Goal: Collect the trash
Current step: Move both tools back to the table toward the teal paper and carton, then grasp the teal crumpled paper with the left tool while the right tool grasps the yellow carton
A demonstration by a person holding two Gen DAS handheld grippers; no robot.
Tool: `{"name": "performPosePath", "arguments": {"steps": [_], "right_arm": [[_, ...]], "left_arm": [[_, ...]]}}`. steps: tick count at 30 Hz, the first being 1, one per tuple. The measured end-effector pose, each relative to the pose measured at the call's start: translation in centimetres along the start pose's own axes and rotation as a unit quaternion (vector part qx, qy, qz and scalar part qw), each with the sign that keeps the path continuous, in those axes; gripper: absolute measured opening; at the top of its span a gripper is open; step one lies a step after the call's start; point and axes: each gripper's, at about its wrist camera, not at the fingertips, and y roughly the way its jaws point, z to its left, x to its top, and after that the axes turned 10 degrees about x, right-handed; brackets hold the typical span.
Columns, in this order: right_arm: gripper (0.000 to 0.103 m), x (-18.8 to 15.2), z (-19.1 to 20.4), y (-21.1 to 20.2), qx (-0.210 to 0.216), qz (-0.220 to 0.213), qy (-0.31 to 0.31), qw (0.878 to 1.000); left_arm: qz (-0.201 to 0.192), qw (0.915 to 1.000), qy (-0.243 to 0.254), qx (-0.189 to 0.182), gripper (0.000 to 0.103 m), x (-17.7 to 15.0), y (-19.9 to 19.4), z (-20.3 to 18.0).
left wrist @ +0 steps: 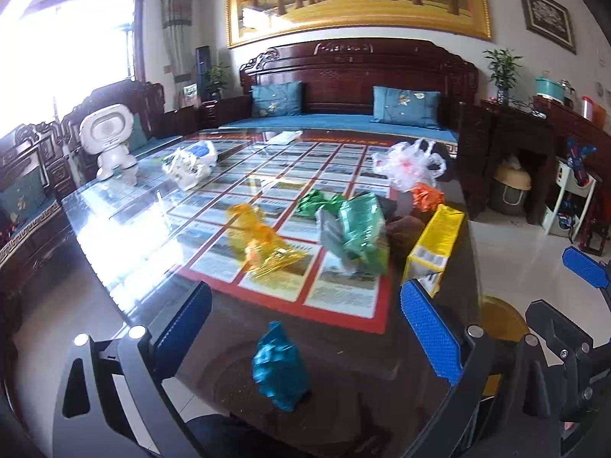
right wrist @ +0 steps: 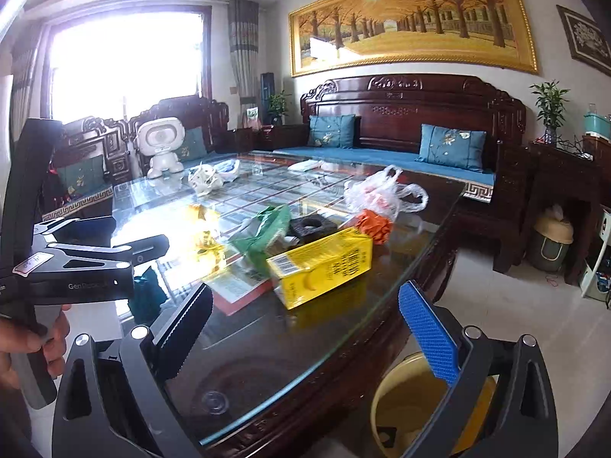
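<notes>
Hovering with both sets of fingers spread wide, nothing gripped; teal wrapper point(left wrist: 280, 372) lying on the table point(left wrist: 343, 362) at twelve o'clock of the left gripper point(left wrist: 305, 337). Next, probably: lowering and pinching it, then binning.

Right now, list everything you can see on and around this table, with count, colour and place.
Yellow carton: one, lying at the table's right edge.
Teal wrapper: one, nearest the left gripper.
Green wrapper: one, table middle.
Amber wrapper: one, left of the green.
Orange wrapper: one, beyond the carton.
Clear plastic bag: one, far right.
White bag: one, far left.
Toy robot: one, white, far left corner.
Yellow bin: one, on the floor beside the table.
Glass table: one.
Left gripper: open.
Right gripper: open.
</notes>
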Motion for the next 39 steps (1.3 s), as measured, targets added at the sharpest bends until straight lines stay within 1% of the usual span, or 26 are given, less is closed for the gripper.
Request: {"name": "performPosePath", "arguments": {"steps": [2, 4, 9, 11, 14, 17, 18, 19, 20, 21, 22, 23, 24, 28, 32, 36, 39], "right_arm": [[0.095, -0.1, 1.0, 0.8, -0.001, 0.010, 0.000, 1.000], [0.095, 0.0, 1.5, 1.3, 0.000, 0.015, 0.000, 1.000], [0.095, -0.4, 1.7, 2.2, -0.002, 0.023, 0.008, 1.000], [0.095, -0.5, 1.7, 2.6, 0.000, 0.026, 0.010, 1.000], [0.095, -0.3, 1.9, 3.2, 0.000, 0.029, 0.010, 1.000], [0.095, -0.2, 1.9, 4.1, -0.014, 0.036, 0.006, 0.999], [0.095, -0.2, 1.9, 4.4, -0.019, 0.040, 0.007, 0.999], [0.095, -0.2, 1.7, 4.7, -0.021, 0.043, 0.011, 0.999], [0.095, -0.1, 1.4, 5.0, -0.023, 0.046, 0.018, 0.998], [0.095, -0.1, 1.2, 5.3, -0.024, 0.049, 0.024, 0.998], [0.095, 0.0, 0.9, 5.6, -0.027, 0.053, 0.032, 0.998], [0.095, 0.1, 0.6, 6.0, -0.033, 0.056, 0.039, 0.997], [0.095, 0.2, 0.3, 6.3, -0.037, 0.058, 0.046, 0.997], [0.095, 0.7, -0.7, 8.3, -0.054, 0.071, 0.079, 0.993], [0.095, 1.1, -1.4, 10.4, -0.074, 0.082, 0.118, 0.987], [0.095, 1.6, -2.6, 12.1, -0.094, 0.082, 0.172, 0.977], [0.095, 2.0, -3.5, 13.3, -0.118, 0.091, 0.208, 0.967]], "left_arm": [[0.007, 0.9999, -0.009, 0.001, 0.099, -0.5, 0.4, 1.2], [0.015, 0.9997, -0.019, -0.007, 0.099, -1.3, 0.9, 2.3], [0.050, 0.9956, -0.051, -0.060, 0.099, -3.3, 3.0, 4.4], [0.064, 0.9937, -0.055, -0.074, 0.099, -3.8, 3.8, 4.5], [0.073, 0.9919, -0.056, -0.088, 0.099, -4.2, 4.9, 4.0], [0.078, 0.9915, -0.045, -0.093, 0.097, -4.7, 5.7, 3.1], [0.079, 0.9918, -0.038, -0.093, 0.091, -4.8, 5.9, 2.7], [0.082, 0.9916, -0.033, -0.094, 0.079, -4.8, 6.1, 2.4], [0.087, 0.9909, -0.028, -0.099, 0.072, -4.9, 6.4, 2.3], [0.095, 0.9898, -0.024, -0.104, 0.059, -4.9, 6.7, 2.1], [0.100, 0.9886, -0.024, -0.110, 0.048, -5.0, 7.0, 2.0], [0.104, 0.9873, -0.025, -0.118, 0.044, -5.0, 7.3, 2.0], [0.108, 0.9859, -0.029, -0.125, 0.034, -5.0, 7.6, 2.0], [0.103, 0.9851, -0.037, -0.132, 0.034, -4.8, 8.1, 2.3], [0.096, 0.9849, -0.032, -0.140, 0.034, -4.4, 8.5, 2.3], [0.092, 0.9846, -0.027, -0.146, 0.034, -3.7, 8.8, 2.3], [0.088, 0.9840, -0.022, -0.154, 0.034, -3.4, 8.9, 2.2]]}}
